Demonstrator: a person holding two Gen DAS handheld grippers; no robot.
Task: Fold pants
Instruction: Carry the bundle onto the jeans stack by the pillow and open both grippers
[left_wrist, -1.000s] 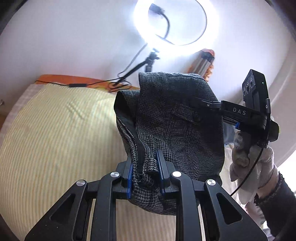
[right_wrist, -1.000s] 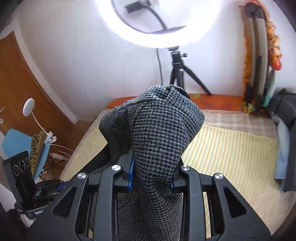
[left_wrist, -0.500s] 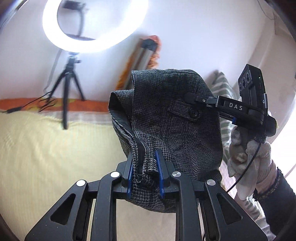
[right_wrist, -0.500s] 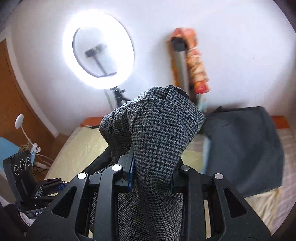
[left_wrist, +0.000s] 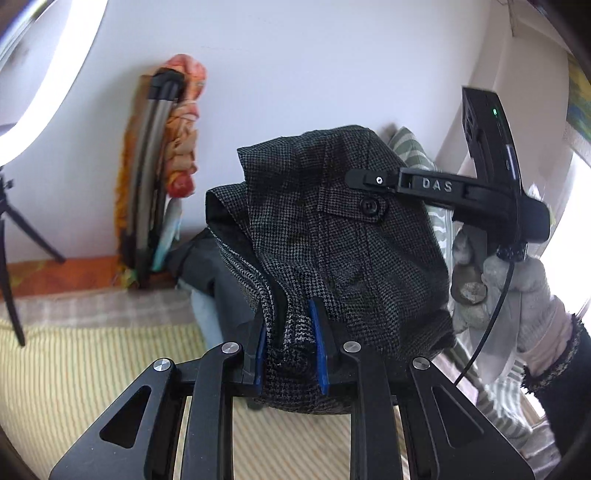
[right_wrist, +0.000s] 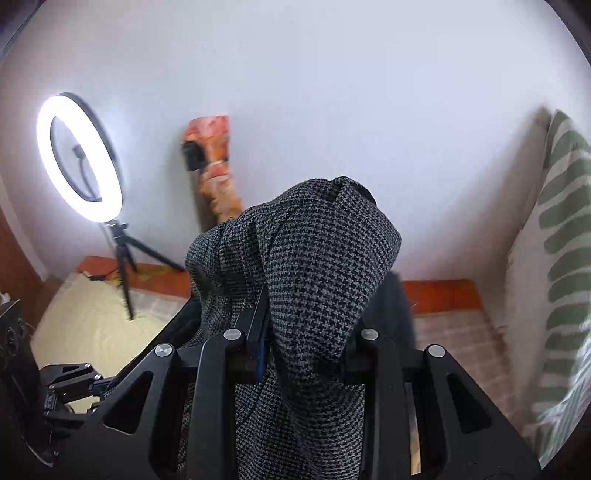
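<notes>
Both grippers, left (left_wrist: 290, 341) and right (right_wrist: 301, 343), pinched the pants (left_wrist: 332, 236) in their jaws, bunched fabric rising toward 12 o'clock; views had swung rightward, ring light (right_wrist: 79, 157) displaced toward 9 o'clock.

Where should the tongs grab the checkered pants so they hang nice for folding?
Grab the pants along the thick top band, coming in from its open edge, probably one tong near each end. The button and flap mark that sturdy end. The left tongs and right tongs are both clamped on bunched cloth up there, so the rest can drop below.
</notes>
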